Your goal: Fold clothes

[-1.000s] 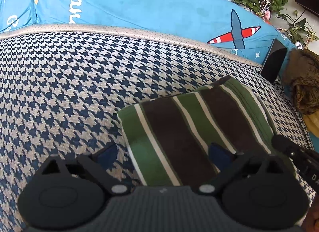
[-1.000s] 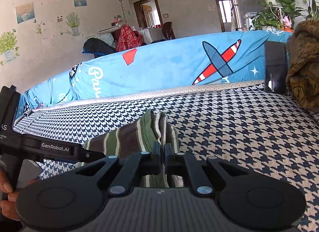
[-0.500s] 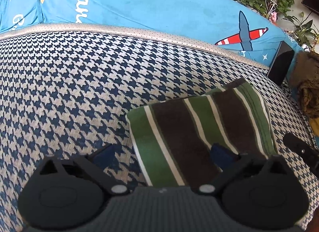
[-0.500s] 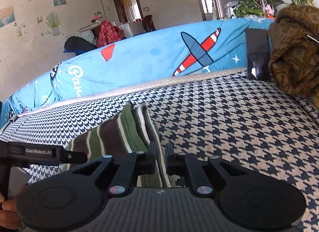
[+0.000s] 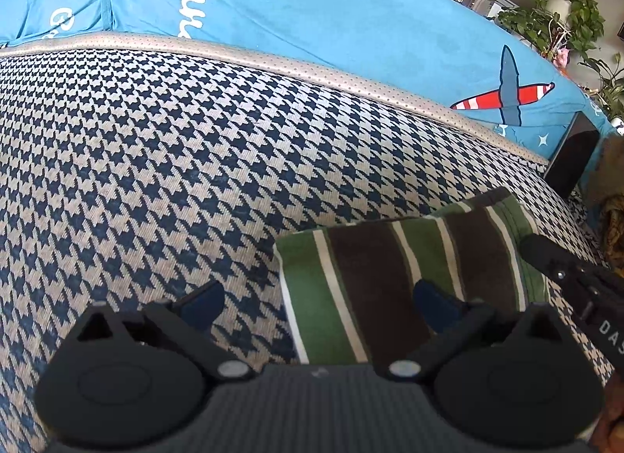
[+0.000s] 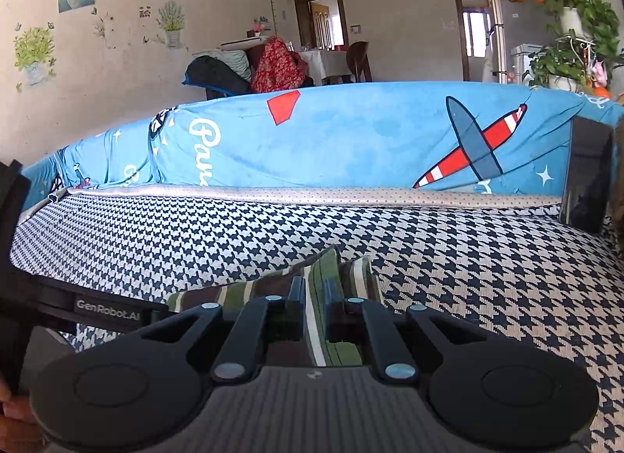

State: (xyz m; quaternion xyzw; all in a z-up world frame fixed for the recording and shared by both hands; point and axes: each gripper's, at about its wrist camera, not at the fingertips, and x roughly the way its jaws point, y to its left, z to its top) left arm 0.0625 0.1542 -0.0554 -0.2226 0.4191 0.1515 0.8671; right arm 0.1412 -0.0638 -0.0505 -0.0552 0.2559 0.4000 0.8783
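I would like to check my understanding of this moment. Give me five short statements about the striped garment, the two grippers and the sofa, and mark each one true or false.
1. The right gripper is shut on the striped garment. True.
2. The left gripper is shut on the garment too. False: its jaws stand wide open, one finger over the houndstooth cover, the other over the garment.
3. The garment is spread out flat in one layer. False: it lies folded into a compact block.
4. The garment has green, brown and white stripes. True.
5. The blue airplane-print fabric lies under the garment. False: it covers the sofa back behind; the garment rests on the houndstooth cover.
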